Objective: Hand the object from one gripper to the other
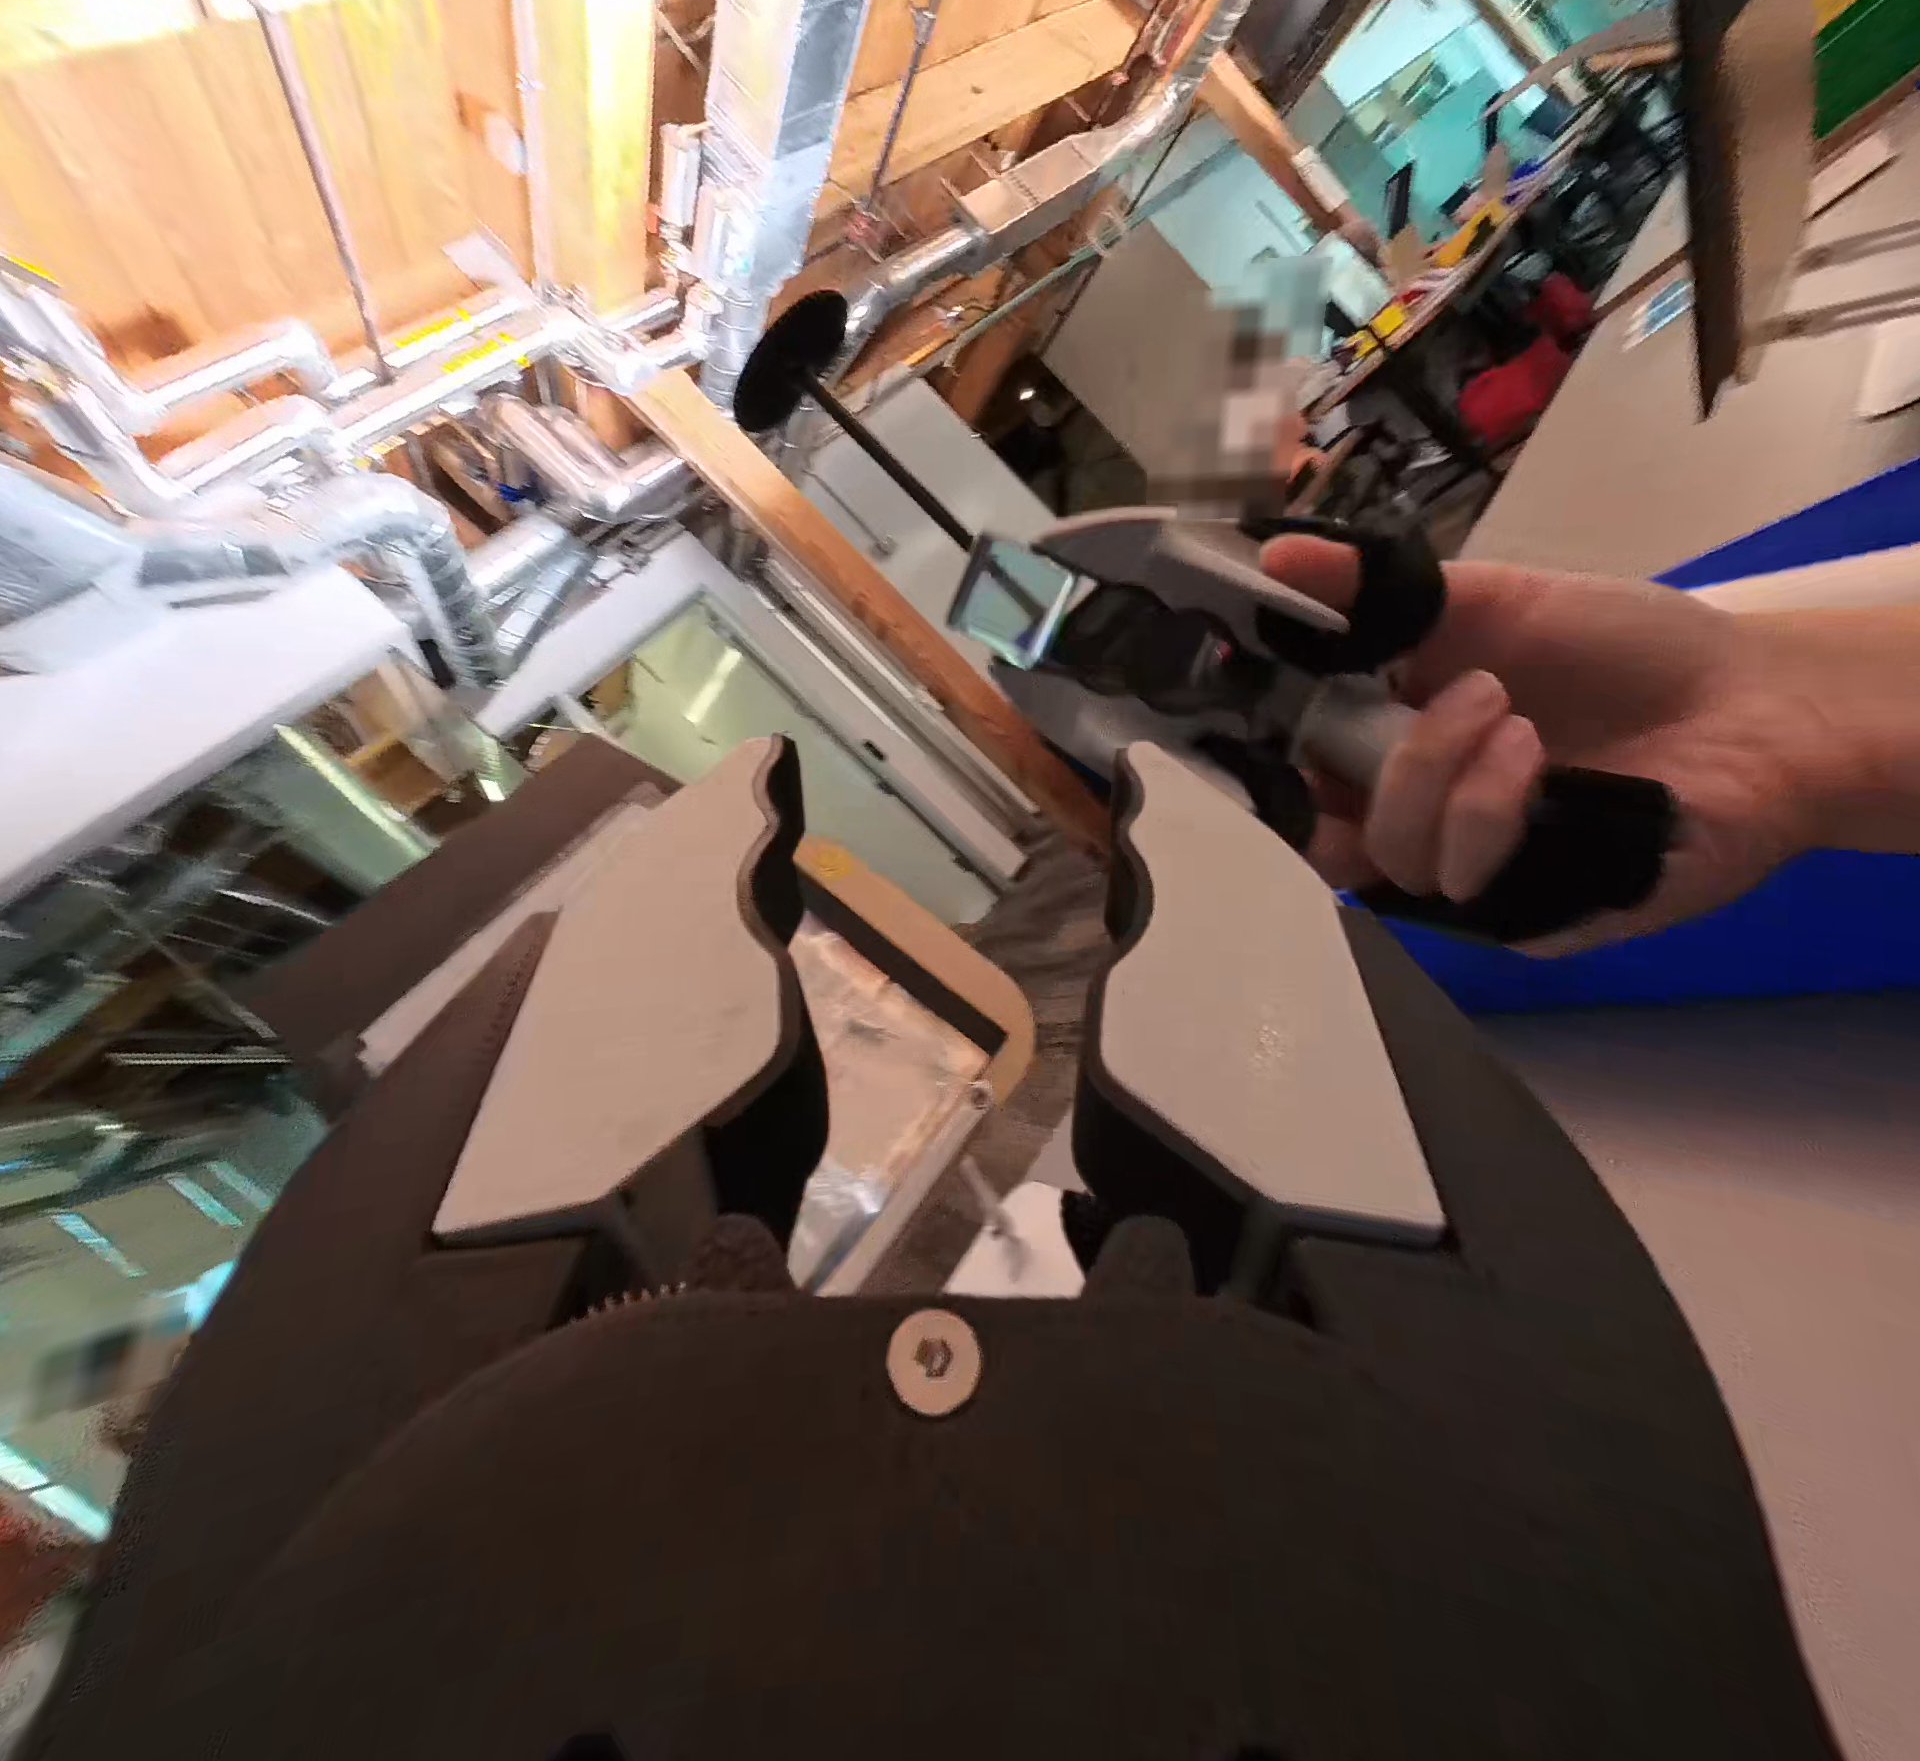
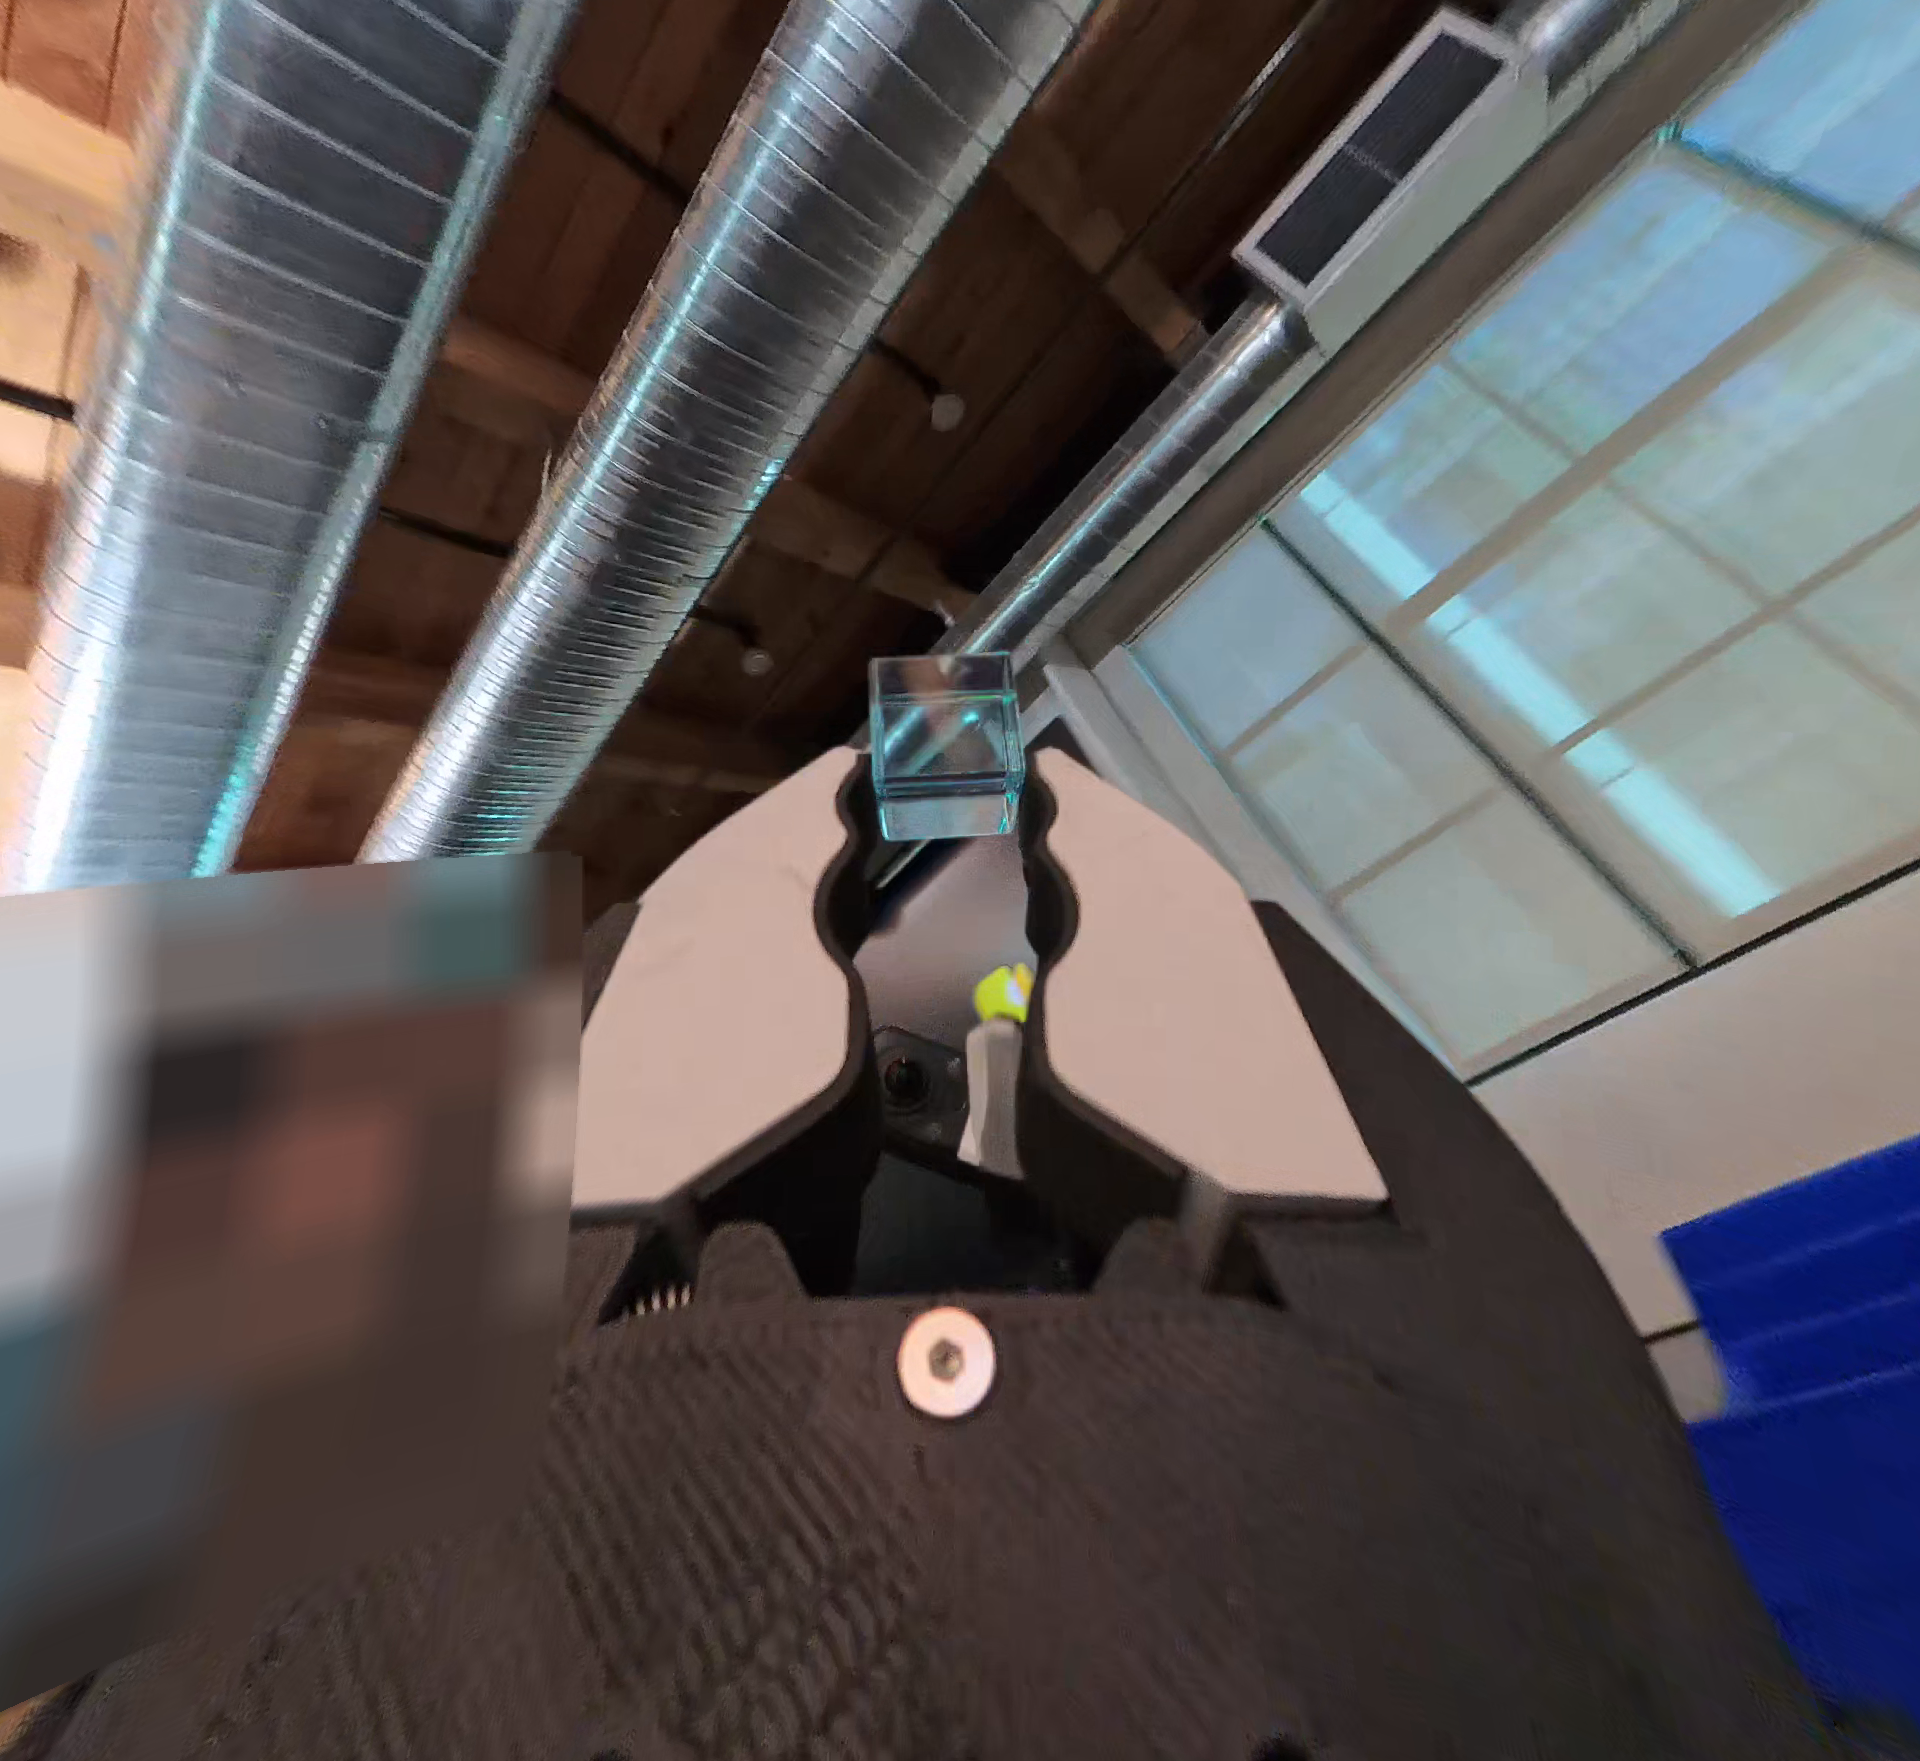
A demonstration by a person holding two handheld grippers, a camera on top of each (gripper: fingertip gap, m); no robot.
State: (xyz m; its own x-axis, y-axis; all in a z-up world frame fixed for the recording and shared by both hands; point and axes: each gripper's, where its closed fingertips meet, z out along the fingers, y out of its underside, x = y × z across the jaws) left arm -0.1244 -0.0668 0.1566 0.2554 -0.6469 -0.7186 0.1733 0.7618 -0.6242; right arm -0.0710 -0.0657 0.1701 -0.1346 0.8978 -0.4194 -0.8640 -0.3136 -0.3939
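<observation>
A small clear glass cube [image 2: 943,747] is pinched at the fingertips of my right gripper [image 2: 943,802], which is shut on it and tilted up toward the ceiling. In the left wrist view the same cube [image 1: 1010,603] shows at the tip of the right gripper [image 1: 1049,615], held by a bare hand [image 1: 1621,735] at the right. My left gripper [image 1: 951,776] is open and empty, its fingertips below and a little left of the cube, apart from it.
Silver ducts [image 2: 312,361] and wooden beams run overhead. Windows [image 2: 1558,568] are at the right. A blue bin [image 1: 1714,932] lies behind the hand and shows in the right wrist view [image 2: 1818,1451]. A black disc on a rod [image 1: 790,366] hangs beyond the cube. My hands' fingertips stand some 6 centimetres from each other.
</observation>
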